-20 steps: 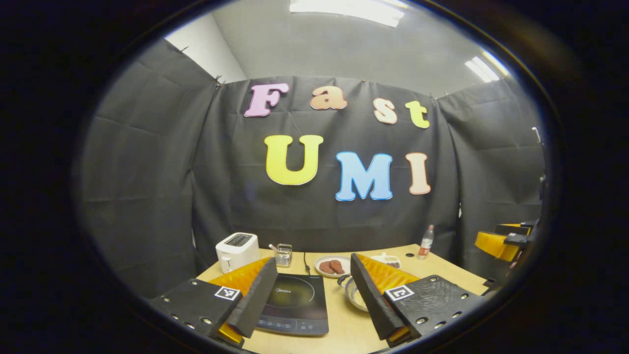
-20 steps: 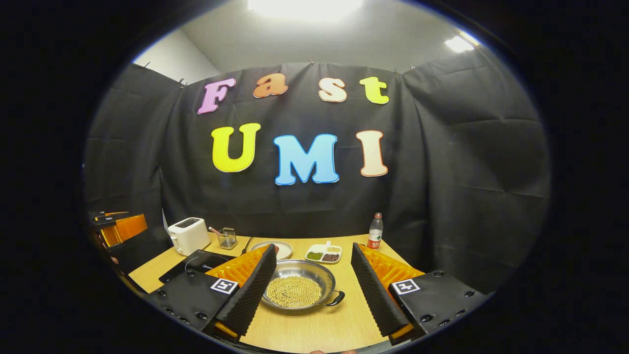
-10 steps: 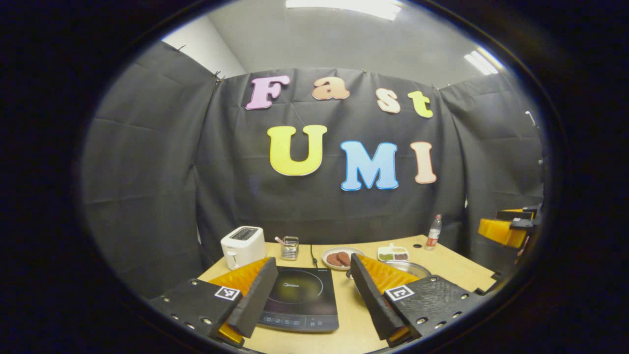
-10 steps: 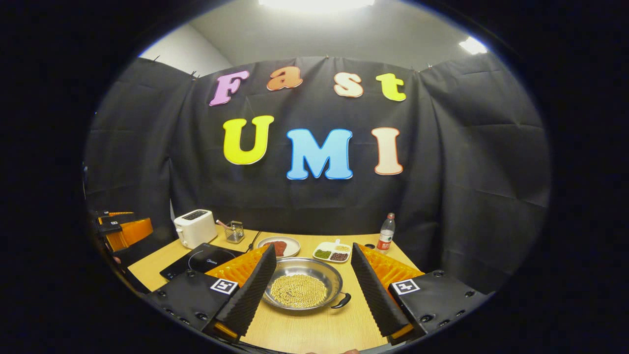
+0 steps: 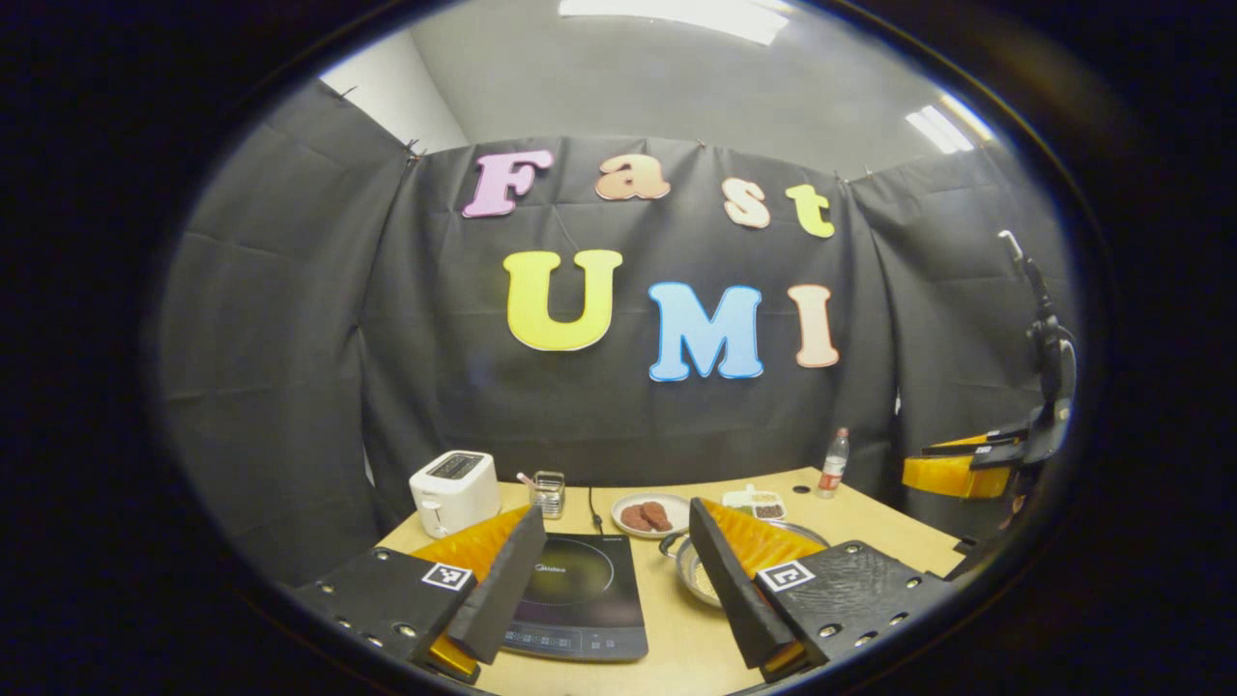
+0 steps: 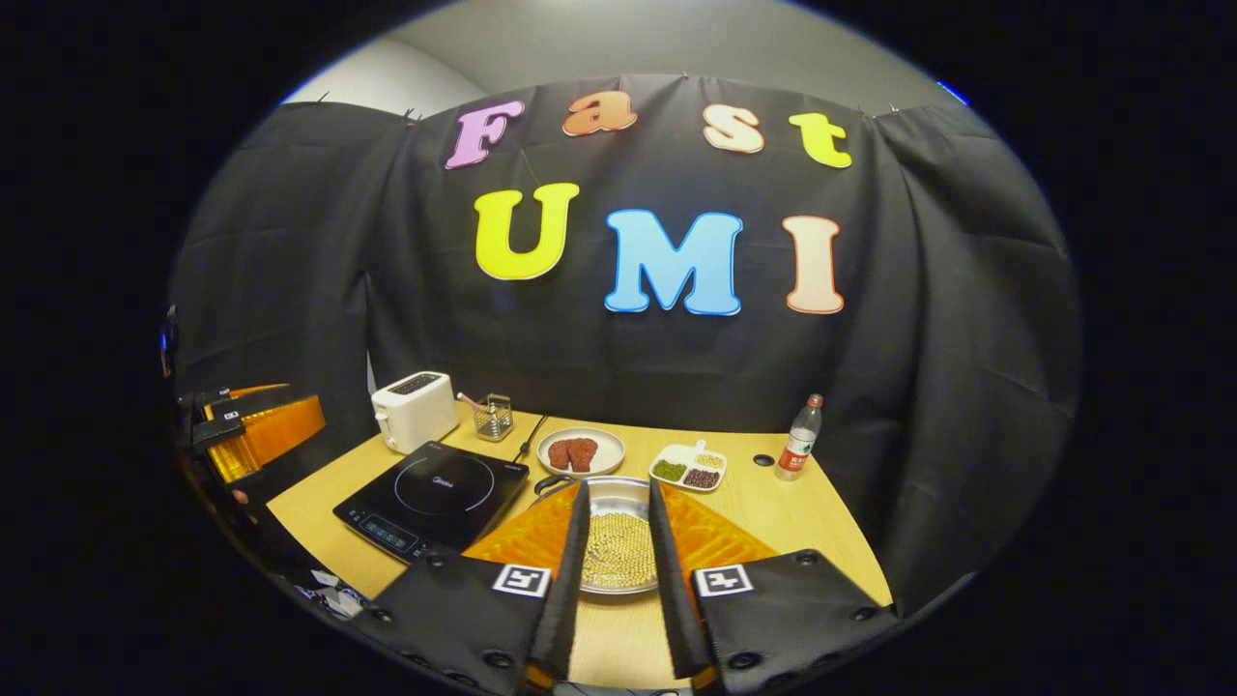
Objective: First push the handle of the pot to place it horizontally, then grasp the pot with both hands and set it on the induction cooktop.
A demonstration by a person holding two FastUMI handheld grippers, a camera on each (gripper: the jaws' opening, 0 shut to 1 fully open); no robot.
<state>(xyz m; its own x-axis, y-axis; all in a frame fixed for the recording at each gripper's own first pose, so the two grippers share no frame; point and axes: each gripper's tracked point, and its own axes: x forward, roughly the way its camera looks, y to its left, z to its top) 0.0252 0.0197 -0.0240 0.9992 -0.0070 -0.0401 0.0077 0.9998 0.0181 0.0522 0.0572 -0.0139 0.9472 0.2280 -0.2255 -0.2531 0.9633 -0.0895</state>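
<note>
A steel pot (image 6: 618,495) holding yellow beans sits on the table, right of the black induction cooktop (image 6: 435,488), with a dark handle (image 6: 551,480) at its far left. My right gripper (image 6: 618,486) hovers in front of the pot; its jaws are narrowed, a gap remains, and nothing is between them. My left gripper (image 5: 615,512) is open wide, framing the cooktop (image 5: 575,585). Its right finger hides most of the pot (image 5: 684,565). The right gripper (image 5: 957,474) shows at the far right, the left gripper (image 6: 256,430) at the far left.
Along the back of the wooden table (image 6: 773,512) stand a white toaster (image 6: 414,411), a wire utensil holder (image 6: 495,416), a plate of meat patties (image 6: 580,451), a divided dish (image 6: 689,467) and a bottle (image 6: 800,449).
The right gripper's jaws have narrowed from wide open, and it has risen and tipped down toward the pot. The left gripper's view has shifted slightly; its jaws stay wide.
</note>
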